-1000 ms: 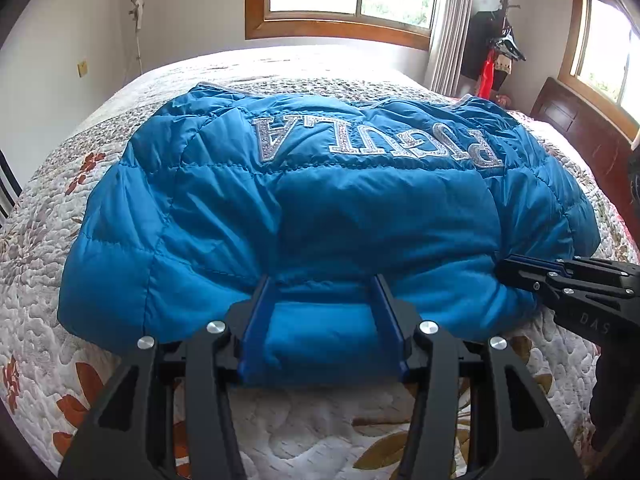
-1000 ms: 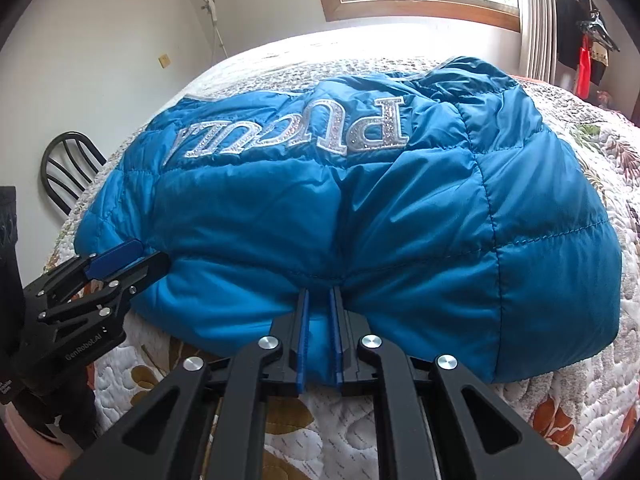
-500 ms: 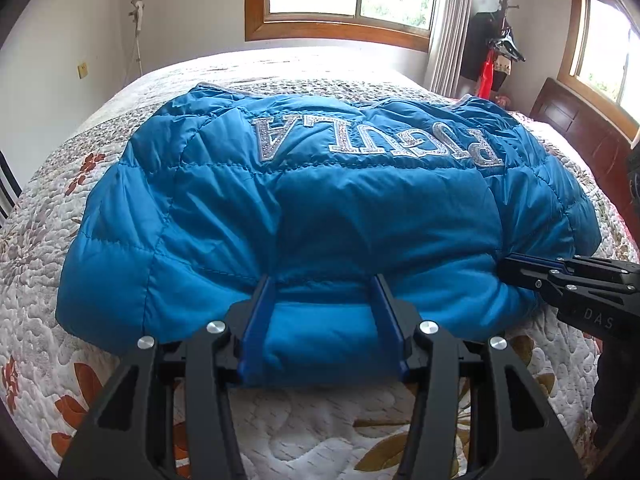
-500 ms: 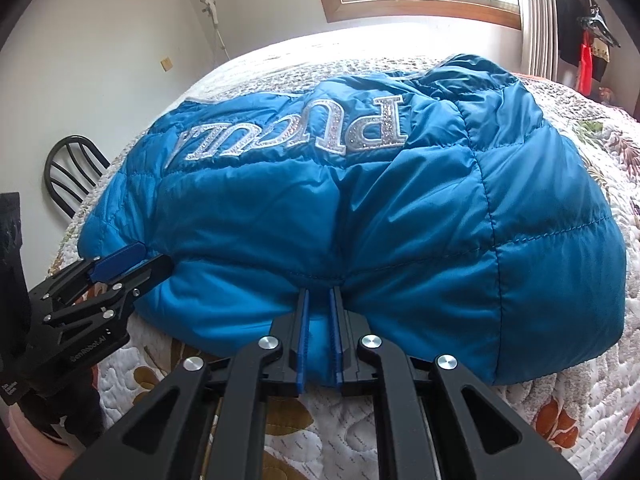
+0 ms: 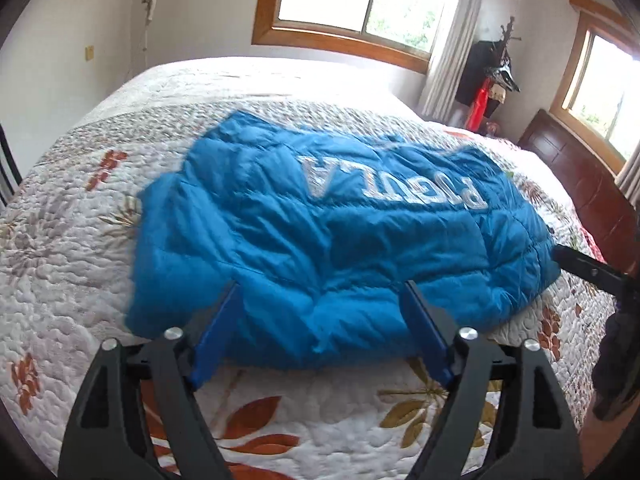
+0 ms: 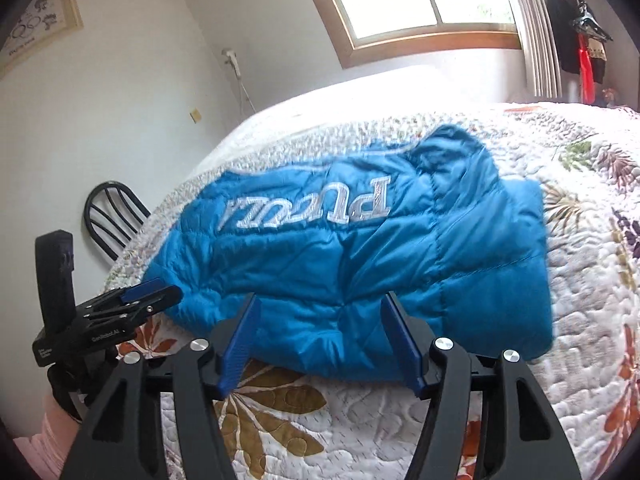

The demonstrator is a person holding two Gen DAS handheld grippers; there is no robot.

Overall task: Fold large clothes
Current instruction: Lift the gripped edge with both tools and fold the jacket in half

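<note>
A blue quilted puffer jacket (image 5: 328,248) (image 6: 360,264) with silver lettering lies folded in a flat bundle on the bed. My left gripper (image 5: 320,286) hovers just above the near hem, its jaws opening; the hem shows between the blue fingers (image 5: 218,332), but the pads do not press on it. My right gripper (image 6: 320,298) hangs over the same hem further right, its jaws also opening and free of the cloth. In the right wrist view the left gripper (image 6: 148,304) sits by the jacket's left corner. The right gripper's finger (image 5: 580,268) pokes in at the left wrist view's right edge.
A white floral quilt (image 5: 72,248) (image 6: 588,240) covers the bed. A black chair (image 6: 112,216) stands by the bed's left side. A dark wooden headboard (image 5: 580,184) runs along the right, with a coat rack (image 5: 496,76) in the corner under the windows.
Both grippers, shut on the jacket's near hem before, have spread their jaws and let it go. Both have drawn back and risen, so the jacket looks smaller and lies loose.
</note>
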